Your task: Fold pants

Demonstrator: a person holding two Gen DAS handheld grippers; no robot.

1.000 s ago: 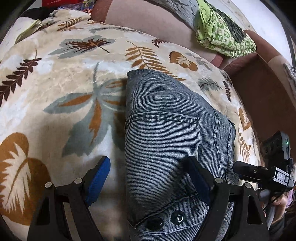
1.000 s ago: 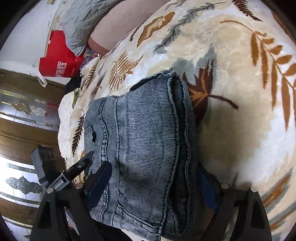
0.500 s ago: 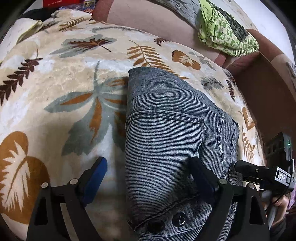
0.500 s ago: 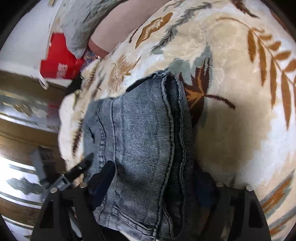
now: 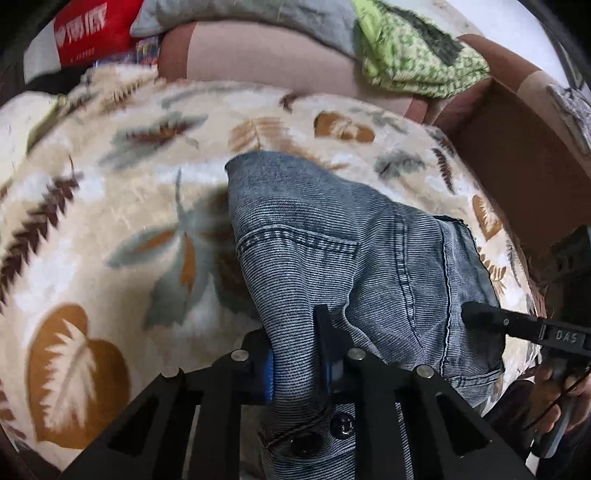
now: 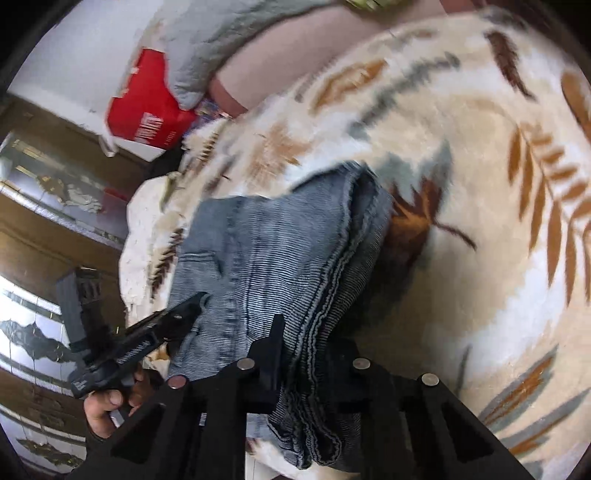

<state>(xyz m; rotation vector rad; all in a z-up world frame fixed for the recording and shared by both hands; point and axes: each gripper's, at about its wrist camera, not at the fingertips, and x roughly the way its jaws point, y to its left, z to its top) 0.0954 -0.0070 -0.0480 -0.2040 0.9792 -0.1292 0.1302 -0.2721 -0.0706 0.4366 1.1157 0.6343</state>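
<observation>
One pair of faded blue-grey denim pants (image 5: 332,236), already folded into a thick bundle, lies on one cream plush blanket printed with brown, rust and grey leaves (image 5: 110,206), and two black two-finger grippers work on it. The left gripper (image 5: 297,350), with blue pads, has just been closing and now pinches a raised ridge of the denim near the waistband, where two dark metal buttons (image 5: 325,432) show just below its fingers; the cloth stands up between the pads. The right gripper (image 6: 306,354) has likewise just been closing and clamps the stacked, seamed edge of the same bundle, several layers of fabric bunched between its fingers. In each wrist view the other gripper appears at the far side of the pants, held by a person's hand (image 6: 107,406), so the bundle hangs between the two tools, its near end lifted off the blanket and its far end resting on it. Behind the blanket sit one green patterned cloth (image 5: 417,55), one grey quilted cushion (image 5: 258,18) and one red bag with white lettering (image 6: 147,110).
</observation>
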